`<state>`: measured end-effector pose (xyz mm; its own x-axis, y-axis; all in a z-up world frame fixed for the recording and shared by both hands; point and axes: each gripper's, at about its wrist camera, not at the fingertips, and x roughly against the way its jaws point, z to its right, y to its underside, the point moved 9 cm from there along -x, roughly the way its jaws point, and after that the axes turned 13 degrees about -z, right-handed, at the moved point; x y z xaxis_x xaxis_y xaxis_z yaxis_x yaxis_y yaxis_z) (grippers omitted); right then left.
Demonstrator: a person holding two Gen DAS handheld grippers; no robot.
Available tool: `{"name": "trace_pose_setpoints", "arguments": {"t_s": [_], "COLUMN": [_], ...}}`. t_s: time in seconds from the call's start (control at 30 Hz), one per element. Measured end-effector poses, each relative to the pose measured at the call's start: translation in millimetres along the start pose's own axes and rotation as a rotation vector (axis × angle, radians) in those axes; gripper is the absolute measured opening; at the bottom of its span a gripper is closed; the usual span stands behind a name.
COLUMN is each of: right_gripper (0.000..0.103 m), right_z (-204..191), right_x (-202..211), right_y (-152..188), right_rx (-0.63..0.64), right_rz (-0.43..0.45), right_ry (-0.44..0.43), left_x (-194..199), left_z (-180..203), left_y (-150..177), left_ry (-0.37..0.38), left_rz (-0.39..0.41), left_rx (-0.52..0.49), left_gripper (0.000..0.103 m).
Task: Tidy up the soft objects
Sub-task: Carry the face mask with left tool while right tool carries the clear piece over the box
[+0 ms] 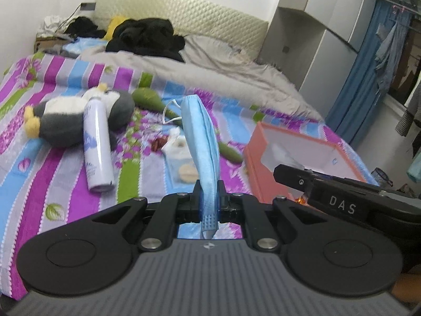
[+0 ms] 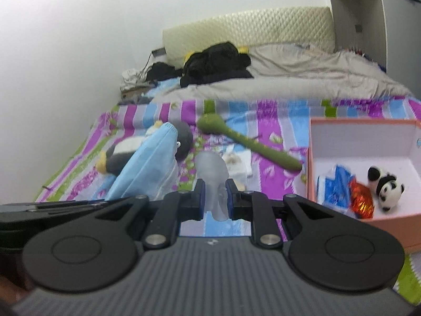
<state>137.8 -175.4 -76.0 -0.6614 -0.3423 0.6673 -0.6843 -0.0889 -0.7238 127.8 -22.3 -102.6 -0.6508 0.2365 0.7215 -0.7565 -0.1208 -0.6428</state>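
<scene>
My left gripper (image 1: 208,197) is shut on a blue face mask (image 1: 202,142), which stands up from the jaws above the striped bedspread; the mask also shows in the right wrist view (image 2: 147,168). My right gripper (image 2: 213,197) is shut on a translucent plastic piece (image 2: 212,173), left of the pink box (image 2: 311,158). The box holds a small panda plush (image 2: 386,187), a blue packet (image 2: 334,187) and a red foil item (image 2: 361,201). A grey-and-white penguin plush (image 1: 79,115) and a green plush stick (image 2: 250,142) lie on the bed.
A white spray can (image 1: 96,144) lies against the penguin. A clear packet with cotton pads (image 1: 181,163) lies mid-bed. Black clothes (image 1: 147,39) and a grey blanket (image 1: 223,73) lie by the headboard. A wardrobe (image 1: 315,39) stands to the right.
</scene>
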Motion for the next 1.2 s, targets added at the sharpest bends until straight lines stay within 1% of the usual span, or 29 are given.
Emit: {"name": "trace_pose_setpoints", "arguments": {"t_s": [0.2, 0.33, 0.53, 0.73, 0.93, 1.1, 1.2], "right_gripper": [0.020, 0.020, 0.020, 0.020, 0.020, 0.020, 0.020], "right_z": [19, 36, 75, 118, 159, 197, 222], "right_x": [23, 35, 53, 67, 70, 66, 55], "right_y": [-14, -18, -25, -26, -33, -50, -60], "right_rx": [-0.022, -0.034, -0.058, -0.100, -0.124, -0.142, -0.158], "right_rz": [0.049, 0.067, 0.093, 0.103, 0.102, 0.083, 0.044], "right_ry": [0.026, 0.059, 0.129, 0.196, 0.258, 0.306, 0.322], "left_x": [12, 8, -8, -33, -65, -101, -128], "left_z": [26, 49, 96, 145, 185, 216, 230], "left_y": [-14, -23, -35, -50, -68, -89, -103], "left_ry": [0.036, 0.070, 0.141, 0.202, 0.241, 0.244, 0.229], "left_rz": [0.020, 0.022, 0.011, -0.011, -0.040, -0.076, -0.103], "left_rx": [-0.021, -0.041, -0.081, -0.127, -0.164, -0.203, -0.236], "left_gripper": [0.011, 0.011, 0.011, 0.011, 0.011, 0.011, 0.011]}}
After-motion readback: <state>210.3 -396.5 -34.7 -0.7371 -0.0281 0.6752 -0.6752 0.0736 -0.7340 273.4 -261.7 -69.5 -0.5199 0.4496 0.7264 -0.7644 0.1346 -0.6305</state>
